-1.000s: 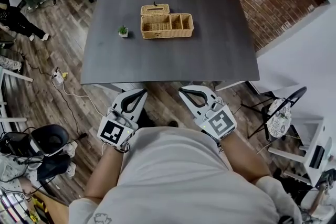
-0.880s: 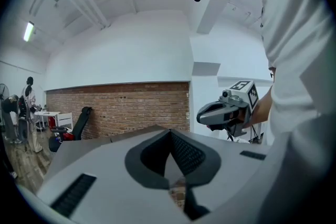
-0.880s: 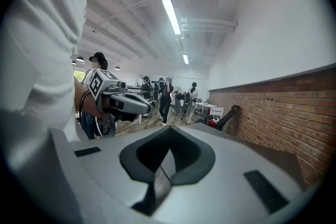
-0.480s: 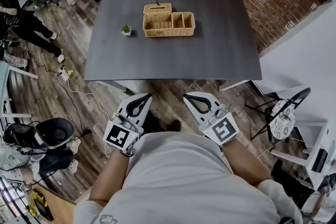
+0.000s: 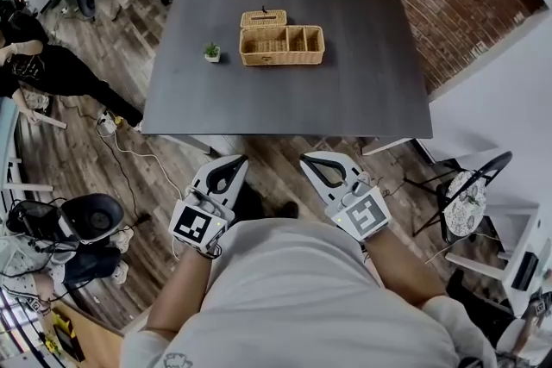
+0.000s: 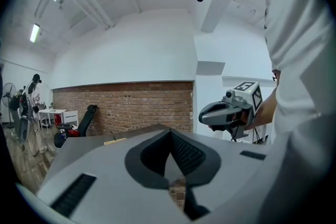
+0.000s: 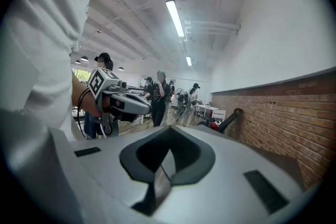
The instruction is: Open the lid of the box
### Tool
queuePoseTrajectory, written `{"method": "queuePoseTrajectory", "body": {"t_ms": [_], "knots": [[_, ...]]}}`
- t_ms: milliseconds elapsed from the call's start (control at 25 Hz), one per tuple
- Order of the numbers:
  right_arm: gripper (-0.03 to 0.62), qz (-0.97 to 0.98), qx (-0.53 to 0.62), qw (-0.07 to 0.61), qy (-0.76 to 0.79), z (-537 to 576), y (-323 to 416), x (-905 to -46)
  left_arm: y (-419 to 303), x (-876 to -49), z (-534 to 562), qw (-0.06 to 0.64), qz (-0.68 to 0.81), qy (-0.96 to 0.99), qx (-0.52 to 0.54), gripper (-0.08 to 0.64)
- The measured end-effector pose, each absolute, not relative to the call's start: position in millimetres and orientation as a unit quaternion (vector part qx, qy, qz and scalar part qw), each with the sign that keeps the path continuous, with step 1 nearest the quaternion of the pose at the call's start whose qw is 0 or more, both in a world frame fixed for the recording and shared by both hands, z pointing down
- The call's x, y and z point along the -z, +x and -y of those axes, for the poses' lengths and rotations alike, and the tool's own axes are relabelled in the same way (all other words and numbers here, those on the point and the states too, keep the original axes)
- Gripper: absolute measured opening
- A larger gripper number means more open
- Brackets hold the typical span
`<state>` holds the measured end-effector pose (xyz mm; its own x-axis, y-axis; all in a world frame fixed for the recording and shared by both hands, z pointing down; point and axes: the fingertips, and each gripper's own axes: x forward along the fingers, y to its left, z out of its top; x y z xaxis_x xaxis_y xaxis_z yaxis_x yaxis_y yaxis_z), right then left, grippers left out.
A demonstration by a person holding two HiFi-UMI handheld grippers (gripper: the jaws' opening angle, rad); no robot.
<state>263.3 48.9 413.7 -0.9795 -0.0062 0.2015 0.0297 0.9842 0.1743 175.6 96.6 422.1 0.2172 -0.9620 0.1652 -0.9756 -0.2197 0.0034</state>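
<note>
Left gripper (image 5: 230,162) and right gripper (image 5: 310,159) are closed, empty, by my chest. At twelve o'clock the box (image 5: 282,46) sits on the table (image 5: 362,86), well apart; its lid (image 5: 264,17) seems flipped back.

Bright, even indoor light, glaring ceiling tubes (image 7: 175,17), strong fisheye bending, dark rounded corners in gripper views
</note>
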Motion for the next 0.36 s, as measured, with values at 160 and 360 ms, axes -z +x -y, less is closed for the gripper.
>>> {"method": "queuePoseTrajectory", "body": {"t_ms": [160,360], "knots": [[0.005,0.991,0.087,0.098,-0.006,-46,258,-414,170,-421,-93,0.049,0.621,0.780,-0.062,0.011],[0.005,0.993,0.082,0.081,0.004,-46,252,-403,165,-415,-91,0.046,0.618,0.782,-0.064,0.011]]}}
